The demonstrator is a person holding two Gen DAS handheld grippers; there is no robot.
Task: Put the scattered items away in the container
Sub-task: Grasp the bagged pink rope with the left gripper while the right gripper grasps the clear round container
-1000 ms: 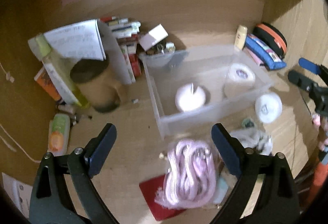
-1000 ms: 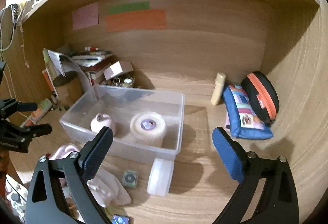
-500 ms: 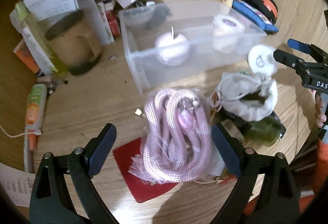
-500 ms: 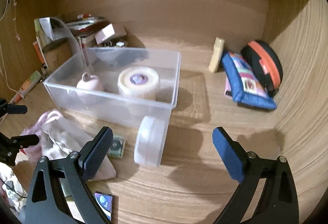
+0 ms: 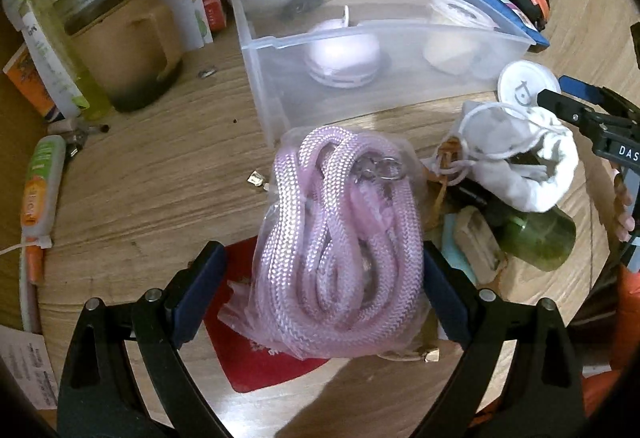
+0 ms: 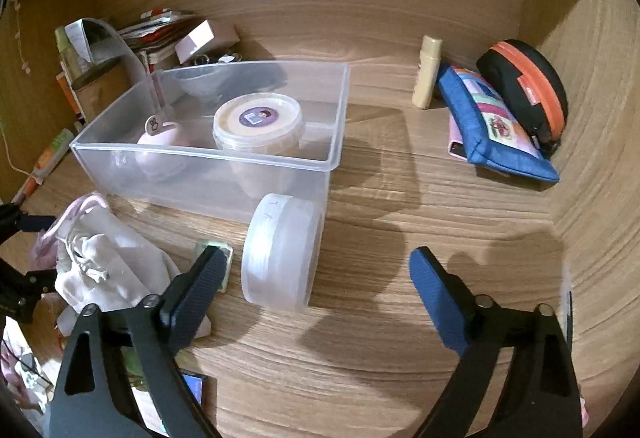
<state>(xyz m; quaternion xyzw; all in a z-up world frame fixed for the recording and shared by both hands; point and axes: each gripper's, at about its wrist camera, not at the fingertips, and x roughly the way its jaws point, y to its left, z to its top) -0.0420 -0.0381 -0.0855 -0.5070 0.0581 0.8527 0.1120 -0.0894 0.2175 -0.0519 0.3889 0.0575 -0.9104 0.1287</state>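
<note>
Your left gripper (image 5: 322,290) points down over a coil of pink braided rope in a clear plastic bag (image 5: 340,250), which lies on the wooden shelf surface (image 5: 152,189) just in front of the clear rectangular plastic container (image 5: 360,49). Its jaws stand wide, one on each side of the bag. The right pad sits close against the bag's edge; whether it touches, you cannot tell. The left pad is clear of it. Nothing is gripped.

Your right gripper (image 6: 316,278) hangs over the bare wood with its jaws wide but closing. A round translucent white tub lying on its side (image 6: 282,258) sits just inside the left finger, untouched. The tub rests just in front of the container's near corner.

Inside the container: a pale pink round case (image 6: 160,151) and a squat cream jar with a purple label on its lid (image 6: 258,127), side by side.

Beside the rope bag lies a white drawstring cloth pouch (image 5: 520,157), draped over a dark green jar (image 5: 538,238). A red flat card (image 5: 260,358) lies partly under the bag.

Against the right wall, a blue zip pouch (image 6: 492,125) leans on a black and orange oval case (image 6: 528,85).
</note>
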